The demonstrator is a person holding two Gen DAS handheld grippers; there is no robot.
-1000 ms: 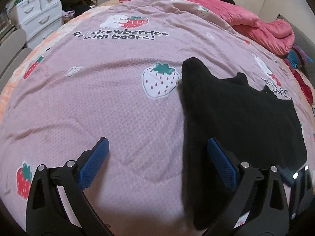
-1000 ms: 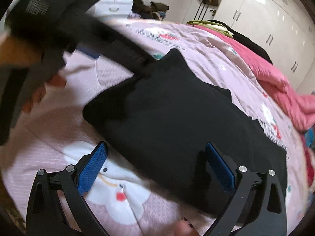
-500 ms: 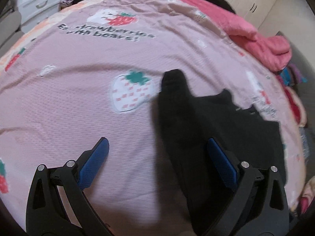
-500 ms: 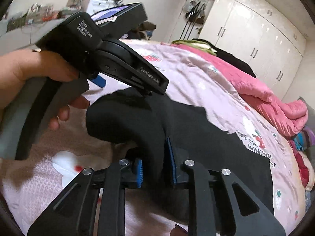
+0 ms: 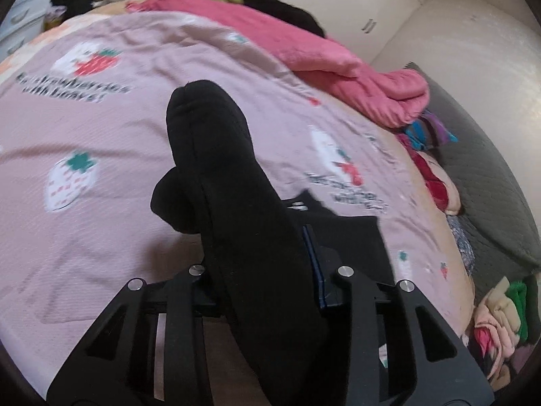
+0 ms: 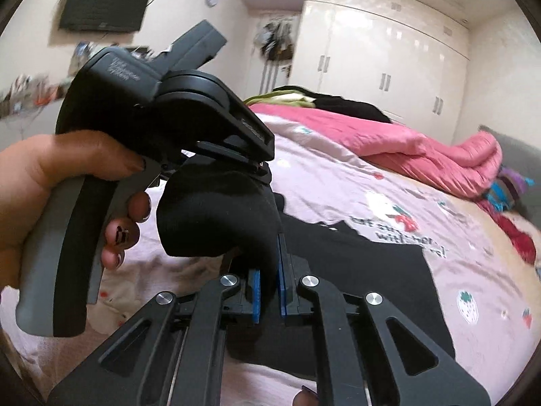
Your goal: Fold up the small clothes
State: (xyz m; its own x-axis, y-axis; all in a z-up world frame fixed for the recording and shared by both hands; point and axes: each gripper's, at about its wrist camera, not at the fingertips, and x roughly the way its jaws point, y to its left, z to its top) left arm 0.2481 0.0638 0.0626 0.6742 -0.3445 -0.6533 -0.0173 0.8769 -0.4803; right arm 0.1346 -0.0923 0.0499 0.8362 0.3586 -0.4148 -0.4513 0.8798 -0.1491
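A black garment (image 5: 230,186) lies on the pink strawberry bedspread (image 5: 101,128), with one edge raised off it. In the left wrist view my left gripper (image 5: 267,270) has a thick fold of it between its jaws, which are closing; the right blue pad (image 5: 312,264) presses on the cloth and the left pad is hidden. In the right wrist view my right gripper (image 6: 268,280) is shut on another fold of the black garment (image 6: 216,216), lifted clear of the bed. The left gripper (image 6: 260,165), held by a hand (image 6: 50,176), hangs just above and left of it.
A bunched pink quilt (image 5: 338,67) runs along the far side of the bed. Loose clothes (image 5: 500,321) pile up at the right beside a grey cushion (image 5: 490,186). White wardrobes (image 6: 389,67) and a wall screen (image 6: 104,6) stand behind.
Both grippers went from wide open over the flat garment to closed on its edge, the right one first. Both have risen and carried the folds up off the bed.
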